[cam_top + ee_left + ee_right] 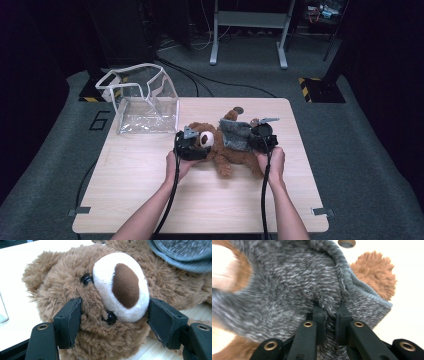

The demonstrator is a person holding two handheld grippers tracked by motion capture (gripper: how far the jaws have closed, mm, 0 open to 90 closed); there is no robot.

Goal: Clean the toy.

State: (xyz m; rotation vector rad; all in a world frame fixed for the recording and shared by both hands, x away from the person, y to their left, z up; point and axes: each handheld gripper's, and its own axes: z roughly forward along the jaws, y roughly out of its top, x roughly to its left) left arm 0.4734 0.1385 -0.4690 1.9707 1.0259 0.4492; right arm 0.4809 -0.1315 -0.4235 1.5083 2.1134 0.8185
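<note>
Two grippers are working on one teddy bear (220, 145), which is lying on its back in the middle of the worktop (150, 200). The left gripper (192, 142) is bracketing the bear's head: its fingers (68, 320) are standing spread on either side of the white muzzle (122, 286), pressing into the fur of the cheeks, so they seem to be steadying the head. The right gripper (262, 137) is pinching a fold of the grey fleece garment (287, 282) on the bear's body, with its fingers (319, 317) pressed nearly together on the cloth. I am judging the step as pulling the garment on or off; which of the two I cannot tell. The next move is calling for a firm hold on the head while the fleece gets drawn along the body.

One clear plastic bag (145, 100) is standing open at the worktop's far left corner, well apart from the bear, apparently holding nothing.
</note>
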